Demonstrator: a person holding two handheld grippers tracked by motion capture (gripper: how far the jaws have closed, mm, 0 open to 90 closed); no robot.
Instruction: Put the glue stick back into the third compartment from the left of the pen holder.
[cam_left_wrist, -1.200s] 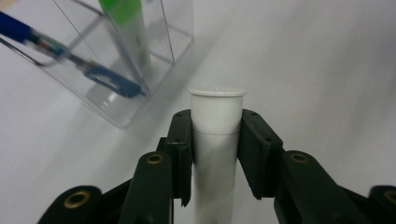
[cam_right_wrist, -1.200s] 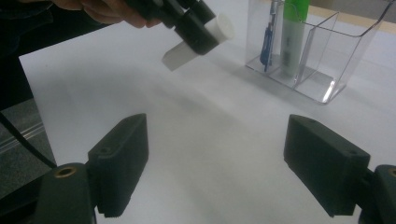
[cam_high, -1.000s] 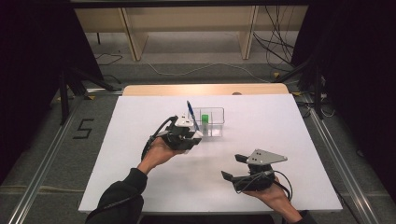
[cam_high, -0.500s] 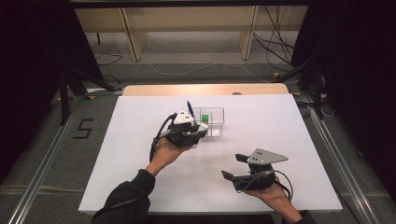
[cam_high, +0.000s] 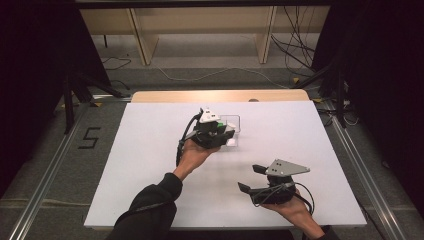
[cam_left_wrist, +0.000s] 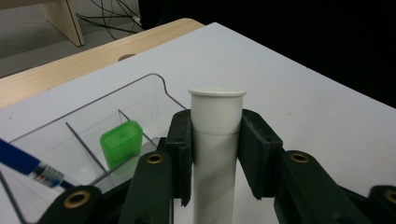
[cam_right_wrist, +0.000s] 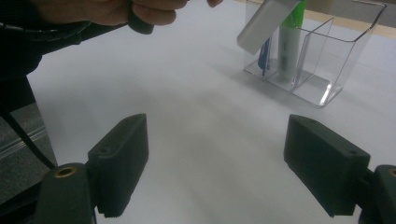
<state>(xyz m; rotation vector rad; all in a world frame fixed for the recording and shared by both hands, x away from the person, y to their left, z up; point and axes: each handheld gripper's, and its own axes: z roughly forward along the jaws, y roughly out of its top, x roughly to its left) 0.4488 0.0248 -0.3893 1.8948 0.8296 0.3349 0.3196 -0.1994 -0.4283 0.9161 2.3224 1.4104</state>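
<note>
Floor at far left: grey, with a black numeral "5" (cam_high: 89, 138) marked beside a metal rail (cam_high: 45, 185); loose cables on the floor beyond the desk. Desk (cam_high: 150, 150): matte white top with a pale wood strip along the far edge; room dark on both sides, light wooden frame legs at the back. Left hand-held gripper (cam_left_wrist: 215, 140) is pinching a white capped tube (cam_left_wrist: 217, 135), pads pressed on both sides just under the cap; tube upright between the jaws, held over the desk just beside a clear divided organizer (cam_left_wrist: 154, 95). Organizer stands near desk centre; it holds a green capped item (cam_left_wrist: 120, 143) in one compartment and a blue pen (cam_left_wrist: 28, 165) in another. Pen carries a small label, too blurred to read. Right hand-held gripper (cam_right_wrist: 217, 163): jaws spread wide, nothing between them, resting low over bare desk near the front right, well apart from the organizer.
</note>
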